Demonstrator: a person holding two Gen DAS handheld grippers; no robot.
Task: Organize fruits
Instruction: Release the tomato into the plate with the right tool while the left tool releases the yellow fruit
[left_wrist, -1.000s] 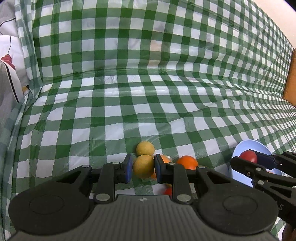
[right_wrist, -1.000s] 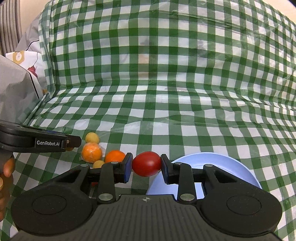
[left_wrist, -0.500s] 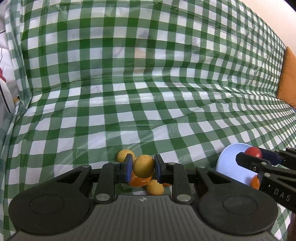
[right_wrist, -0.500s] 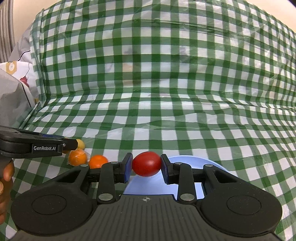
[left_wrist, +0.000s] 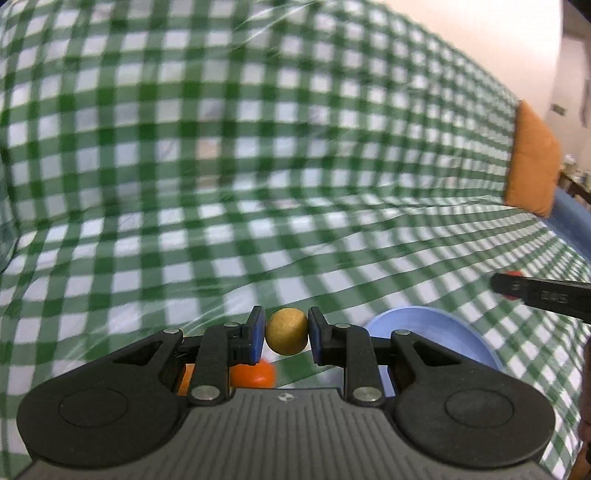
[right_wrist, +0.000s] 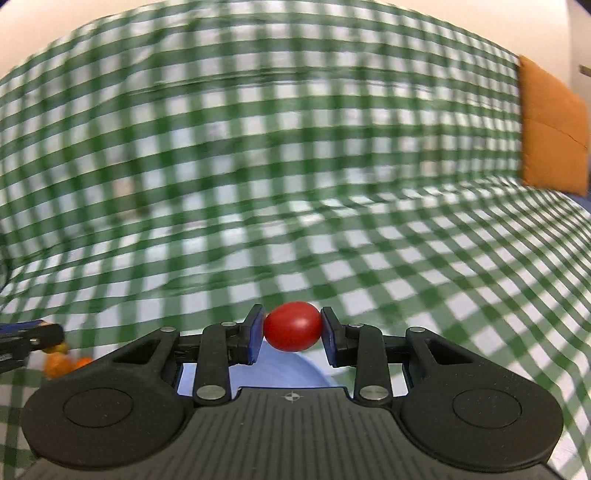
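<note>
Since half a second ago both views have swung to the right: the orange cushion now shows larger at the right side of the green-checked cloth, and the white patterned bag at the left has gone out of sight. Both pictures are now blurred by motion.

The left gripper still has its fingers clamped on the tan round fruit, which now sits in front of bare cloth rather than over the fruit pile. The pile has slipped below the fingers: only an orange fruit shows under the left finger, with a sliver of another orange one beside it. The blue plate has come much closer to this gripper, just right of its right finger, where before it lay well off to the right.

The right gripper keeps its fingers closed on the red tomato, held above the blue plate, whose visible part between and below the fingers is bare. In the left wrist view the tomato peeks from behind a black finger above the plate's far right rim. The remaining orange and yellow fruits lie on the cloth at the far left of the right wrist view, smaller and blurred, beneath the tip of the left gripper.
</note>
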